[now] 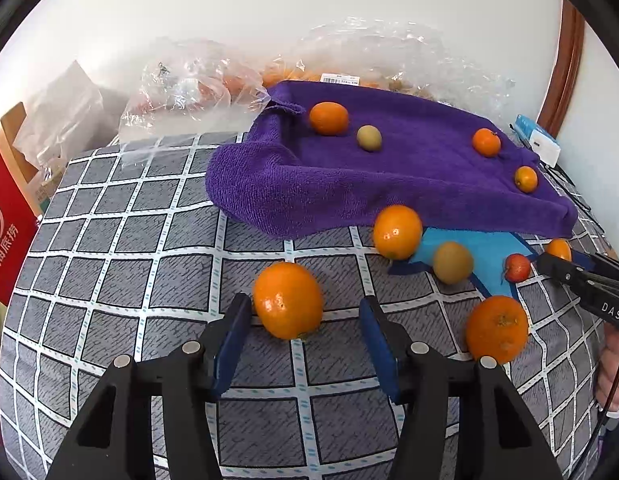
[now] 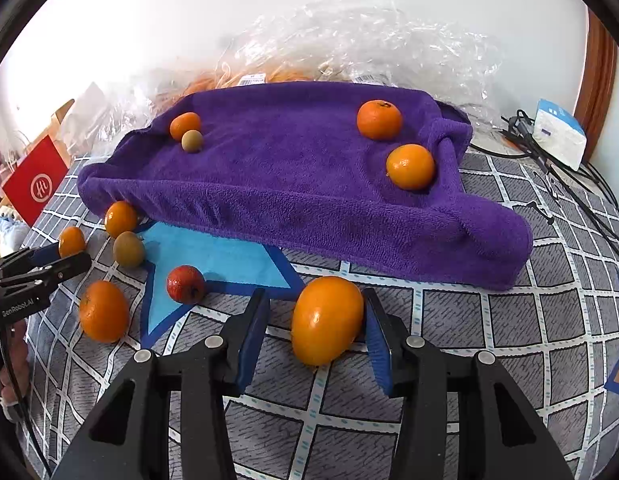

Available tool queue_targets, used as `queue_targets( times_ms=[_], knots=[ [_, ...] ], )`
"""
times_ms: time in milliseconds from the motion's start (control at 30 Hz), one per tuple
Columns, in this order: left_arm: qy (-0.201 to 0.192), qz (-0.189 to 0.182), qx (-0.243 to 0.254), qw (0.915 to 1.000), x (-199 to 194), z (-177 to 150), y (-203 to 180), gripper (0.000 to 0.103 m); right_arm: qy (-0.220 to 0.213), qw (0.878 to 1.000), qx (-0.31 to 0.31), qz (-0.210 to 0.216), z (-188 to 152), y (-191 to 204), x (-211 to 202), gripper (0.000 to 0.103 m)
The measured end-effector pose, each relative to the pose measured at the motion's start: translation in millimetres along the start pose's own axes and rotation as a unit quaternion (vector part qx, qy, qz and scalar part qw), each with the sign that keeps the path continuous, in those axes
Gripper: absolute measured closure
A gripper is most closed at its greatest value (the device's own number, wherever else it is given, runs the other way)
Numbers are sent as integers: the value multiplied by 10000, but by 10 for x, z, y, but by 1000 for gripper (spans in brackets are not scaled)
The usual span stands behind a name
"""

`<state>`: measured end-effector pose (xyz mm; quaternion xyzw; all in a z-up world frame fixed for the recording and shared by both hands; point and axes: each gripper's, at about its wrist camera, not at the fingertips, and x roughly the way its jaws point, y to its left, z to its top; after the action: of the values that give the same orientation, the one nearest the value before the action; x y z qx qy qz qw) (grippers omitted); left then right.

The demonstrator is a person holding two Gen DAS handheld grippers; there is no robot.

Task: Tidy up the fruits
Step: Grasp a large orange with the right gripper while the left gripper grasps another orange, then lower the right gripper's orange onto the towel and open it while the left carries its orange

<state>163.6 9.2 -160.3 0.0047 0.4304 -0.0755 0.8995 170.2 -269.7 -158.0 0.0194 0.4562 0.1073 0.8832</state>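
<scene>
A purple towel (image 1: 389, 176) (image 2: 301, 184) lies over a raised tray and holds three oranges and a small green-brown fruit (image 1: 369, 138). My left gripper (image 1: 305, 312) is open around a large orange (image 1: 287, 300) on the checked cloth; the left finger touches it. My right gripper (image 2: 315, 308) is open around an oval orange (image 2: 325, 318), which touches the right finger. More fruit lies loose: an orange (image 1: 397, 232), a green-brown fruit (image 1: 453, 262), a small red fruit (image 1: 517, 267) (image 2: 185, 284) and an orange (image 1: 496, 330) (image 2: 104, 311).
A blue star-shaped mat (image 2: 213, 260) lies under the towel's front edge. Clear plastic bags (image 1: 189, 84) with fruit sit behind the towel. A red box (image 1: 5, 232) stands at the left. Cables and a white-blue packet (image 2: 559, 132) lie at the right.
</scene>
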Motion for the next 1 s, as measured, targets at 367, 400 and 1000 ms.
queue_targets(
  times_ms=[367, 400, 1000],
  knots=[
    [-286, -715, -523, 9957, -86, -49, 214, 73, -204, 9997, -89, 30, -4, 32, -70, 71],
    [-325, -734, -534, 9953, -100, -52, 216, 73, -235, 9997, -82, 40, -2, 28, -78, 71],
    [-729, -834, -489, 9926, -275, -87, 187, 73, -795, 9967, 177, 45, 36, -67, -278, 71]
  ],
)
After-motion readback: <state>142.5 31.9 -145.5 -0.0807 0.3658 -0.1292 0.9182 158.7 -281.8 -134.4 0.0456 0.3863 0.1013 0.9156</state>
